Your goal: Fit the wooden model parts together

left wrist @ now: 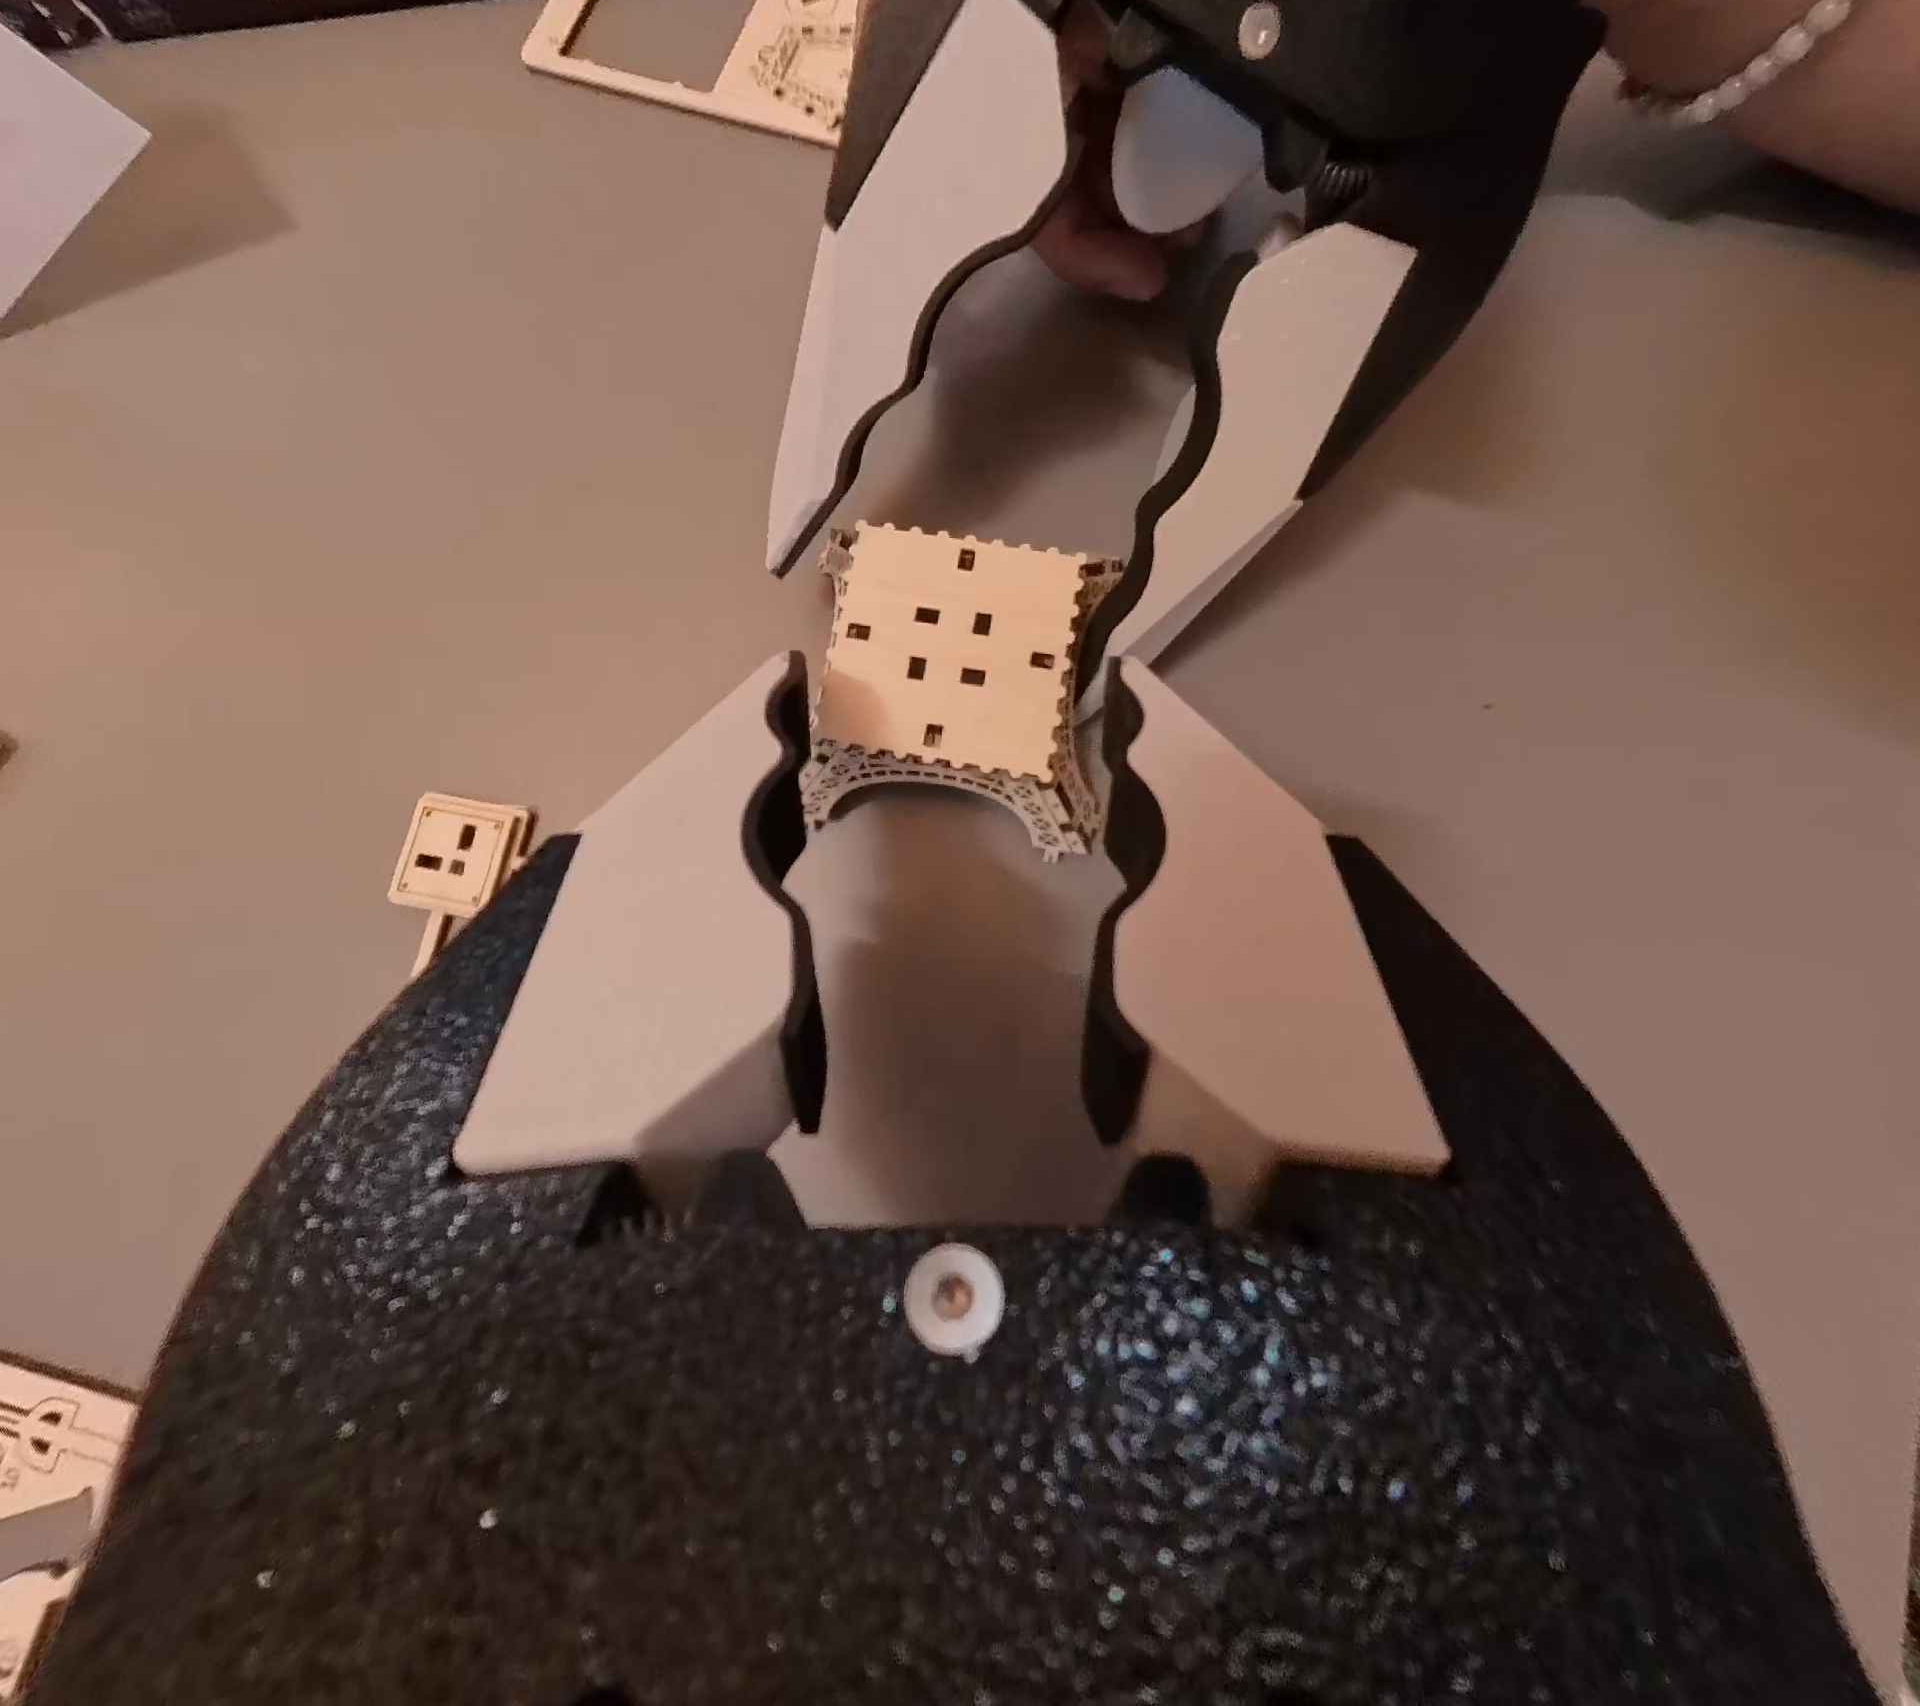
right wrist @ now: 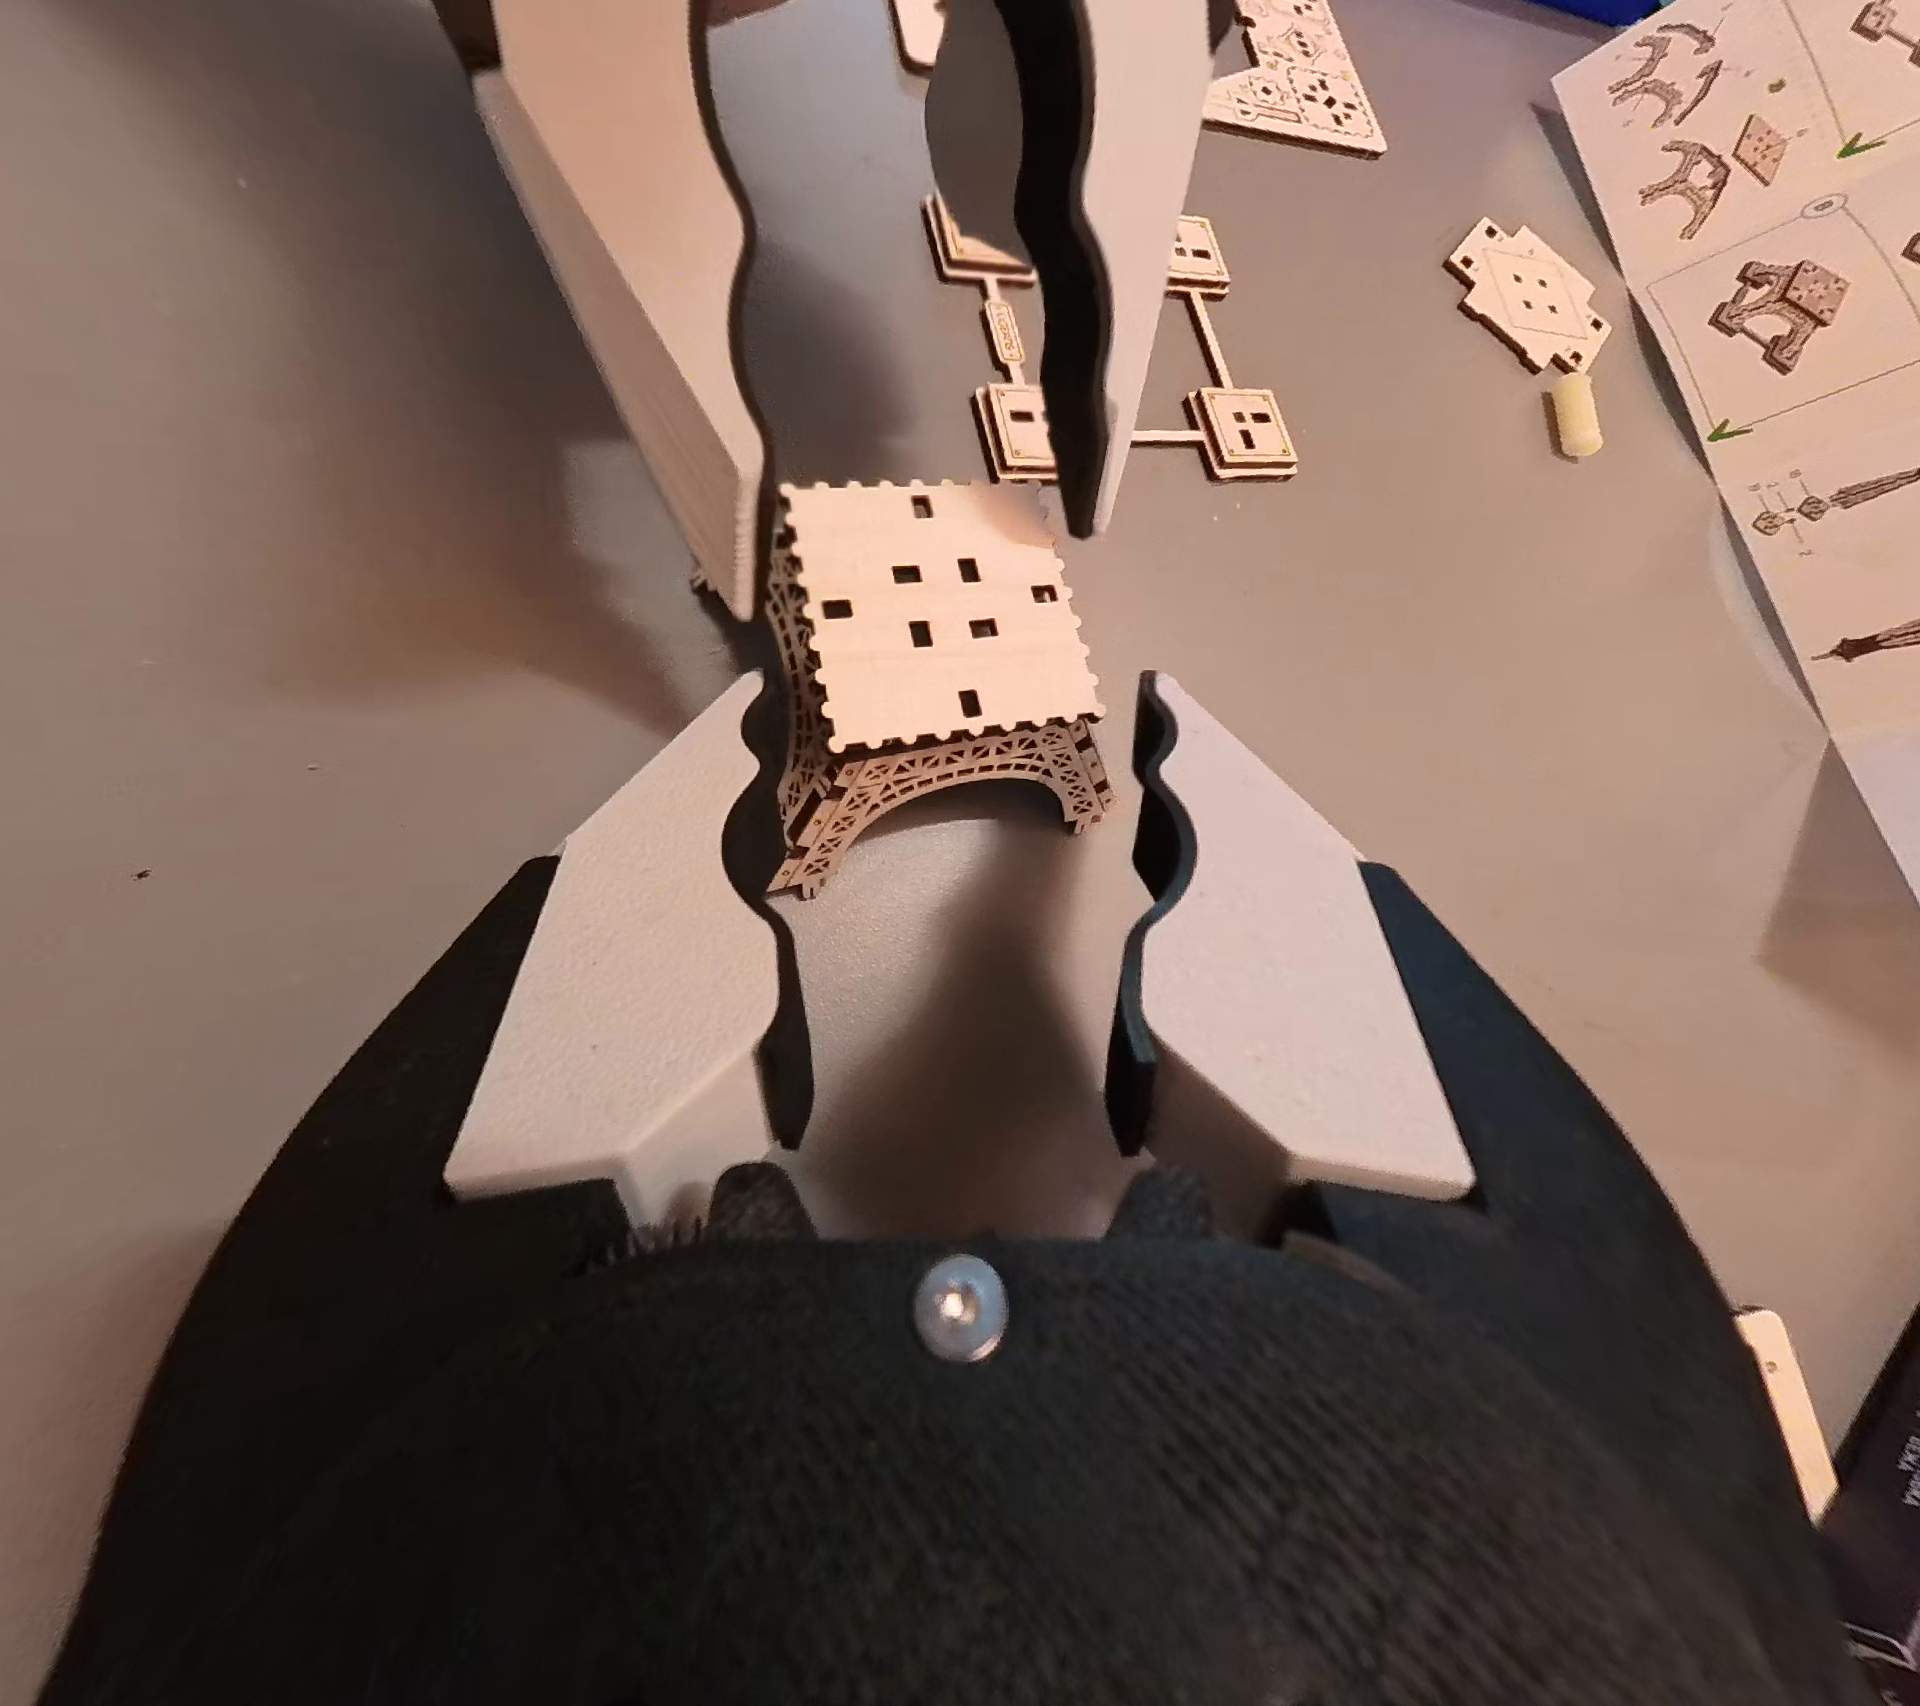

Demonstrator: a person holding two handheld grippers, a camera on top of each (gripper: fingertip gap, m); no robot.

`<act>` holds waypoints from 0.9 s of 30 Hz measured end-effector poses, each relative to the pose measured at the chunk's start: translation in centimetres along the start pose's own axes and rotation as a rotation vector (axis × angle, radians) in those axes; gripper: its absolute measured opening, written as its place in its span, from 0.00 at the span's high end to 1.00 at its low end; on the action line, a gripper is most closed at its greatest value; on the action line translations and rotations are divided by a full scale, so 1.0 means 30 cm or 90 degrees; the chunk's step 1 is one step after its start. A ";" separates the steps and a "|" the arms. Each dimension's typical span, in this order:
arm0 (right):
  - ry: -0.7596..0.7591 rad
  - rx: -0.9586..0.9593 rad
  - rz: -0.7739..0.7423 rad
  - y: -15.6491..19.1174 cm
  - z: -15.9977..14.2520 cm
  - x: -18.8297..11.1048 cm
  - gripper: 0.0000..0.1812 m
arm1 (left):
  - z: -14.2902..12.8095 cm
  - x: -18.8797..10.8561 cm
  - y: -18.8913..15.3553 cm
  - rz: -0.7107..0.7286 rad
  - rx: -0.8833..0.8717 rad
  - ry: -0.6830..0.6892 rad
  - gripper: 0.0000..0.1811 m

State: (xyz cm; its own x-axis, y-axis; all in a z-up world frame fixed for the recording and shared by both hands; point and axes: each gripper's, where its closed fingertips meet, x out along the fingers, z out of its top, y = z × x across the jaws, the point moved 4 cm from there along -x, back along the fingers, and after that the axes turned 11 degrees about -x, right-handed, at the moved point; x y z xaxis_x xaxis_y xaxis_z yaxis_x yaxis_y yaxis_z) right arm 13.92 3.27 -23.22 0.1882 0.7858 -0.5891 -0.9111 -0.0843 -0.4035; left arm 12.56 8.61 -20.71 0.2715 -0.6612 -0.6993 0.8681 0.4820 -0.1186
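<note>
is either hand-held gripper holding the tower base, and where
Neither visibly clamps the tower base; it stands on the table between both open hand-held grippers, left, right.

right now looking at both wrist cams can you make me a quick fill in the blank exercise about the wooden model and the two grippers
1. The wooden tower base stands on a ____ table.
2. The square plate on top of the base has ____ small dark slots cut in it.
3. Both the left gripper and the right gripper have their jaws ____.
4. The printed instruction sheet appears only in the ____ wrist view.

Missing words: grey; eight; open; right
</note>
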 end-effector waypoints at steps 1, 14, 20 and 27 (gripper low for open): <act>-0.001 -0.003 -0.002 0.000 0.001 0.000 0.64 | 0.007 -0.010 -0.002 -0.006 -0.003 -0.013 0.71; -0.046 0.098 0.051 -0.007 -0.030 -0.077 0.59 | -0.014 -0.005 0.015 -0.019 -0.012 -0.015 0.74; 0.008 0.127 0.124 0.013 -0.057 -0.043 0.61 | -0.011 0.002 0.018 -0.025 -0.018 -0.020 0.74; 0.017 0.119 0.119 0.010 -0.057 -0.030 0.59 | -0.004 0.008 0.019 -0.014 -0.020 -0.017 0.75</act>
State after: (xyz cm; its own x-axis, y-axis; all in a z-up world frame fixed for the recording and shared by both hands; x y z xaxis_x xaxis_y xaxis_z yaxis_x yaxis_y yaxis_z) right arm 14.09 1.49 -24.03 0.0172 0.7500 -0.6612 -0.9823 -0.1106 -0.1510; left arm 13.07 8.81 -21.02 0.2643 -0.6865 -0.6774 0.8603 0.4852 -0.1561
